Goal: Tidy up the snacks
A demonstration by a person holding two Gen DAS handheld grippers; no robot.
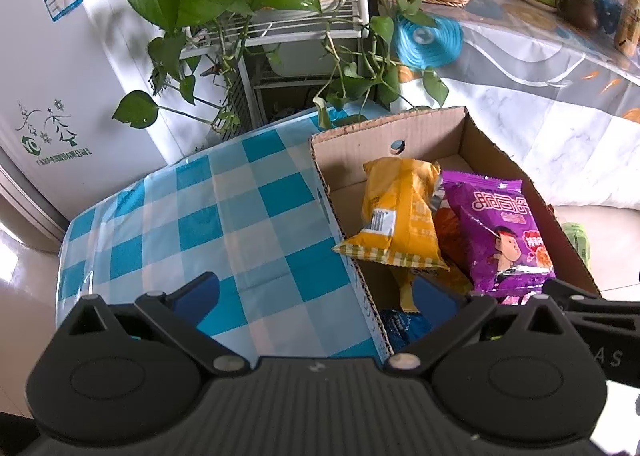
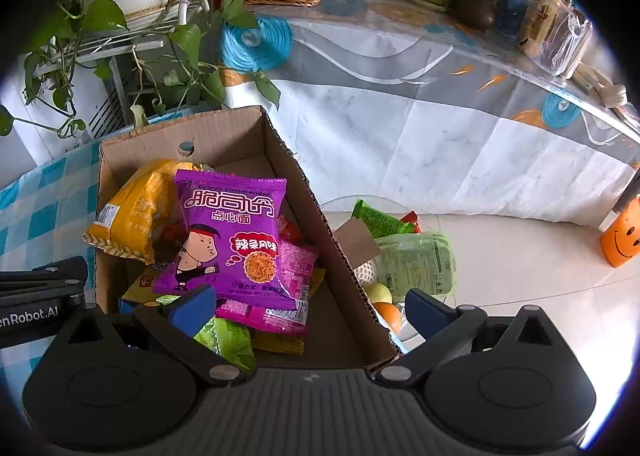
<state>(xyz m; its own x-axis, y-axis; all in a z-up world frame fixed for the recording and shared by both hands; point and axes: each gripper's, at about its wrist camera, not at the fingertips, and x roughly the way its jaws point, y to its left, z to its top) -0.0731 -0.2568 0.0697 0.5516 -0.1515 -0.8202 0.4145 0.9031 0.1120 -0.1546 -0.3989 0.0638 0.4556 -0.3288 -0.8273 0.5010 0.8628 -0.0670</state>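
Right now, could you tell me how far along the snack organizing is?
Mostly done, it seems: the cardboard box already holds the purple packet, the yellow packet and several others beneath. Nothing is in hand; the left gripper and right gripper are both open and empty. Possibly left: the green packets lying outside the box, beside some fruit.

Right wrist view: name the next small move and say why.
Probably swing the right tool rightward over the box wall toward the green snack packs lying outside the cardboard box. The tool is open and empty, the purple pack already lies inside, and those green packs remain unsorted.
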